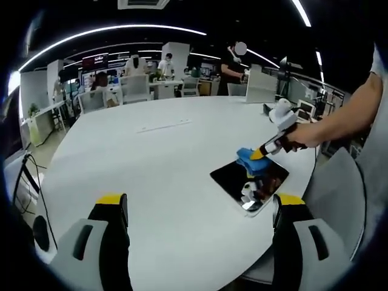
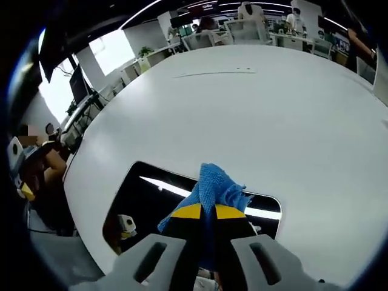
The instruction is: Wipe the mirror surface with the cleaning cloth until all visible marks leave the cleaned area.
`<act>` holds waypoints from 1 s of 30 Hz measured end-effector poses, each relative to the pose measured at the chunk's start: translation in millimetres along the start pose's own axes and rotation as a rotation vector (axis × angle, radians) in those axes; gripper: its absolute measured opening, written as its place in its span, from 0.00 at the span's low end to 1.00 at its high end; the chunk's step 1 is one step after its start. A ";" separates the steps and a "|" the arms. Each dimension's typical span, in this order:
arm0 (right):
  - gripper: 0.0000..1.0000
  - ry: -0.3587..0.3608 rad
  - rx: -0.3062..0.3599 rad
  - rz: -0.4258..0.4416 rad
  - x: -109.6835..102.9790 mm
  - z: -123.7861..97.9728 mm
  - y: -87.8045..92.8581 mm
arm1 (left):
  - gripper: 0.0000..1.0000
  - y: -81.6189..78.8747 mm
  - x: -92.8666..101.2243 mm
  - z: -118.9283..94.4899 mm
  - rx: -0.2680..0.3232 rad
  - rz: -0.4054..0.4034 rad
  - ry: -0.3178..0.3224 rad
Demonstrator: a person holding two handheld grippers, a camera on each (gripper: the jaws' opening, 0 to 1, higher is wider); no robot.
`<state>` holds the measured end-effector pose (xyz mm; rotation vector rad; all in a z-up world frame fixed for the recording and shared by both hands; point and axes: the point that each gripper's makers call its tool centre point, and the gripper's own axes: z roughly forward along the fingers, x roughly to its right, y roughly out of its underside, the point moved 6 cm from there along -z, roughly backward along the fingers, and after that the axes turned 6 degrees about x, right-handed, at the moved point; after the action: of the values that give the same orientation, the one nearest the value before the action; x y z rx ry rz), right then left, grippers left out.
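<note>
The cloth (image 2: 213, 185) lies on the mirror (image 2: 145, 200), which lies on the table (image 2: 242, 109).

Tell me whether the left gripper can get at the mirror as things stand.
Probably yes: the left gripper hangs open over bare table, nothing between it and the mirror. The right gripper presses the blue cloth on the far corner.

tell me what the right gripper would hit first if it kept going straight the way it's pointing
Probably the mirror. The right gripper is shut on the blue cloth and angled down at the glass, so the cloth would press onto the mirror, with the white table beyond it. Whether the cloth already touches is unclear.
</note>
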<state>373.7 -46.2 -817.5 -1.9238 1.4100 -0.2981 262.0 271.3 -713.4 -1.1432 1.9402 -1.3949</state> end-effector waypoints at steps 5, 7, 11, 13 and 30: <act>0.00 -0.016 -0.002 -0.005 -12.1 6.6 -3.8 | 0.99 2.2 -0.1 -1.7 -0.003 -0.008 -0.005; 0.00 -0.025 -0.003 -0.007 -17.2 9.4 -4.8 | 0.99 2.6 0.9 -2.7 -0.006 -0.007 -0.003; 0.00 -0.037 -0.003 -0.013 -26.2 13.1 -6.8 | 0.99 4.5 0.5 -3.3 -0.012 -0.012 -0.004; 0.00 -0.045 -0.003 -0.018 -30.1 17.1 -7.9 | 0.99 5.0 0.3 -3.2 -0.012 -0.014 -0.005; 0.00 -0.093 -0.007 -0.058 -69.5 37.4 -17.2 | 0.99 9.7 2.0 -5.5 -0.020 -0.022 0.000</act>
<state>381.4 34.1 -817.3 -1.9608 1.2984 -0.2276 253.4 273.7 -720.2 -1.1769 1.9512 -1.3892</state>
